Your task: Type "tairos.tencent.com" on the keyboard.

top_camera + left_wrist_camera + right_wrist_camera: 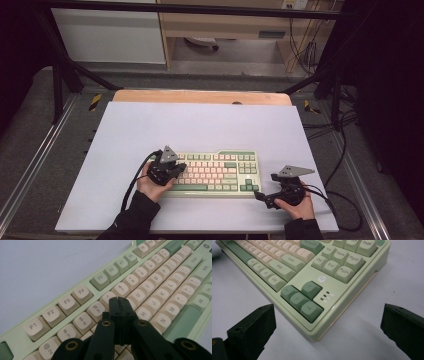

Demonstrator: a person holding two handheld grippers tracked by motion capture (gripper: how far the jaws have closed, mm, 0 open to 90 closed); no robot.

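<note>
Green-and-cream keyboard (215, 172) lying flat, long axis left-right, left gripper (121, 300) closed over its keys, right gripper (261, 196) wide at its corner, white worktop (200, 125), dark room

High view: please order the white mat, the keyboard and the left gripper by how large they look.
1. white mat
2. keyboard
3. left gripper, which sits nearer the camera, yet is clearly the smallest.
</note>
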